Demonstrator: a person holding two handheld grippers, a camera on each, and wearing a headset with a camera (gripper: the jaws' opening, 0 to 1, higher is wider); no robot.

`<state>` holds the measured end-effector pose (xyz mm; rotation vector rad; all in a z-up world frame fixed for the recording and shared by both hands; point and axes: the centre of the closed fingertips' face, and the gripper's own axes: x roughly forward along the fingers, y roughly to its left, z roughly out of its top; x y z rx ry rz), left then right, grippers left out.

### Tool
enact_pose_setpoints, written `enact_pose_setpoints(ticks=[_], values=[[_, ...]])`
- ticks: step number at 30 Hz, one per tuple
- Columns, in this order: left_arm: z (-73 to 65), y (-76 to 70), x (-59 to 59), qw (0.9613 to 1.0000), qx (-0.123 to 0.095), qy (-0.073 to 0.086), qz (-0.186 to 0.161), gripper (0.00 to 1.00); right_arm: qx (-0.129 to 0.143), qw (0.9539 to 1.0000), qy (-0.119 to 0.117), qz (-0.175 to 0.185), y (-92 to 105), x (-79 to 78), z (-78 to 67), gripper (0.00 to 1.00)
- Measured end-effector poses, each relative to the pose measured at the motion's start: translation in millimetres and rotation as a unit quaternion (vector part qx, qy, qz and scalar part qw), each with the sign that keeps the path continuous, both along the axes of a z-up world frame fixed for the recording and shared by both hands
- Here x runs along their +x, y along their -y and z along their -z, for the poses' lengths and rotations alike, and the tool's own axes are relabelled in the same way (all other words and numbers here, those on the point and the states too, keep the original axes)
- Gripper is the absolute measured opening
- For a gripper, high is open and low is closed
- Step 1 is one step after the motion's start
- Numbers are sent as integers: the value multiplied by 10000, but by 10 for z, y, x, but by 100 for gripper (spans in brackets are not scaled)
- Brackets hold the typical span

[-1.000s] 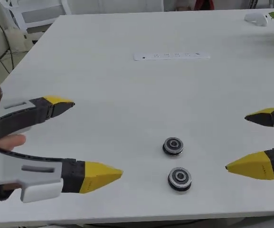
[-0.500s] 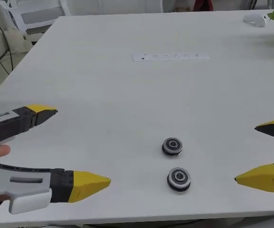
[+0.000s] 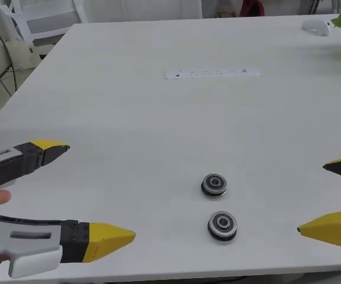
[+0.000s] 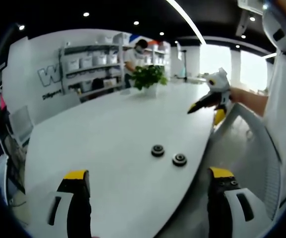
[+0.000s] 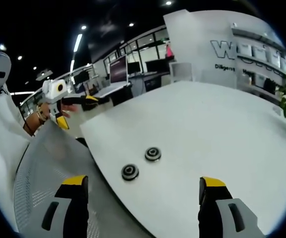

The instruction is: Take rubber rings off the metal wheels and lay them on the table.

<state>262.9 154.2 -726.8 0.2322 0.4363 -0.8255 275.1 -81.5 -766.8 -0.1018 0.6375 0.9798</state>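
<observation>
**A:** The left tongs (image 3: pixel 99 192) and the right tongs (image 3: pixel 312 197): how do they stand?

**B:** Both are spread wide, yellow tips well apart, with nothing between them. The person holds them low over the tabletop (image 3: pixel 158 118), tips pointing inward toward the near wheel (image 3: pixel 223 225).

**A:** Where are they against that wheel?

**B:** The left tongs are well off to its left and the right tongs well off to its right. Neither touches it.

**A:** And the second wheel?

**B:** The far wheel (image 3: pixel 214 184) lies flat just beyond the near wheel, with a small gap between them. A white power strip (image 3: pixel 211 73) lies far beyond, further up the tabletop.

**A:** How much of the job looks done?

**B:** None, by the look of it. The near wheel has a dark band round its metal hub, which seems to be its rubber ring (image 3: pixel 223 236) in place, and the far wheel looks the same. Both rings are left to pull off and lay down.

**A:** What does the pose suggest?

**B:** Both pairs are level and open, one on each side of the near wheel. That looks like readiness to close in, perhaps one to steady a wheel while the other peels.
</observation>
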Motion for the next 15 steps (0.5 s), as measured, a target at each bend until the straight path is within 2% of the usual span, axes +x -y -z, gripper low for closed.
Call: enact_pose_setpoints(ticks=[4,9,15], values=[[-26,14,12,10000,-36,23,37,100,30,10000,41,8,-3,20,-30,92],[-25,17,48,10000,58,45,56,100,-14,10000,85,-31,-14,50,-46,92],[-78,78,96,9998,24,108,182,100,-10,9999,129,-71,-40,90,-72,91]])
